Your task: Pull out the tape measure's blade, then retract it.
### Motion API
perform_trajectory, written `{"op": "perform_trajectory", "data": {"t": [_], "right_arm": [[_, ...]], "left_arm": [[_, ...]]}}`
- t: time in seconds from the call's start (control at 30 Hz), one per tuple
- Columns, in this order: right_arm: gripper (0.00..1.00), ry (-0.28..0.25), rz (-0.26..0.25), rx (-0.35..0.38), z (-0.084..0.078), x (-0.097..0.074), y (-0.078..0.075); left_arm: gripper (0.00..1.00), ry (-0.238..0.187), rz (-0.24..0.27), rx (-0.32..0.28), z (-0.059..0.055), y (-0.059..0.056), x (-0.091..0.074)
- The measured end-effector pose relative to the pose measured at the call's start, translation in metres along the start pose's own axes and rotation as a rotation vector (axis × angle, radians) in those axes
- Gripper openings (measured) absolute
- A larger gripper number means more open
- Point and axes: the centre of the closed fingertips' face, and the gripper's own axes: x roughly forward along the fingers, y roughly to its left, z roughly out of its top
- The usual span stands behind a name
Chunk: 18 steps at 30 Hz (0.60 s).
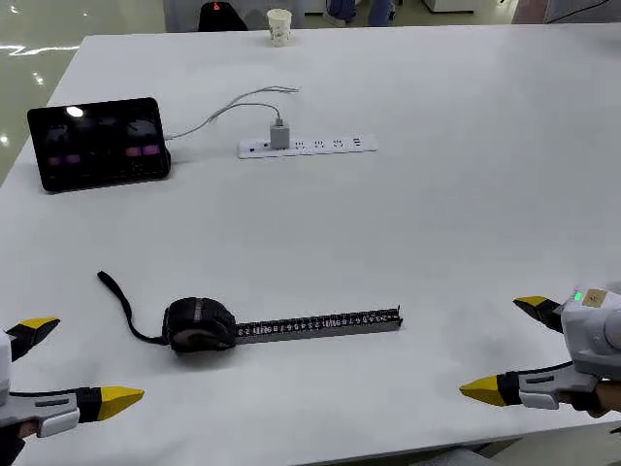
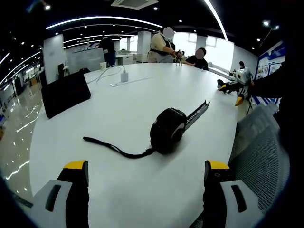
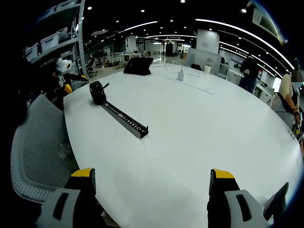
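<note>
A black tape measure [image 1: 199,324] is seen lying on the white table [image 1: 437,214], near the front edge and a little left of the middle in the head view. Its blade [image 1: 320,323] is pulled out and is laid flat on the table, pointing to the right, with the end hook free. A black wrist strap [image 1: 121,301] is stretched out from the case to the left. The left gripper [image 1: 85,361] is held at the lower left corner, well apart from the case, with its yellow-tipped jaws spread wide and nothing between them. The right gripper [image 1: 505,347] is held at the lower right, also well apart from the blade end; its jaws are spread wide too and nothing is gripped. Both grippers are pointed inward, toward the tape measure. Farther back on the table a dark tablet [image 1: 97,143] is propped up at the left, and a white power strip [image 1: 310,146] with a charger [image 1: 279,134] plugged in is placed just beside it to the right. A paper cup [image 1: 279,26] is standing near the far edge.
</note>
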Motion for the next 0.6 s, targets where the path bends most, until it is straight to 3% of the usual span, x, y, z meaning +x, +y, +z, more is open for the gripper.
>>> {"op": "perform_trajectory", "data": {"t": [0.1,0.17,0.6], "right_arm": [[0.99,-0.005,0.000,0.003,-0.0002,-0.0014,-0.0003],[0.99,-0.035,0.009,0.039,0.0043,-0.0033,-0.0020],[0.99,-0.002,0.028,-0.010,-0.0003,0.0011,-0.0030]], "left_arm": [[0.99,-0.003,-0.002,-0.003,0.0007,-0.0015,-0.0009],[0.99,-0.007,0.000,0.002,0.0015,-0.0031,-0.0016],[0.99,0.009,0.000,0.007,-0.0037,-0.0099,-0.0025]]}}
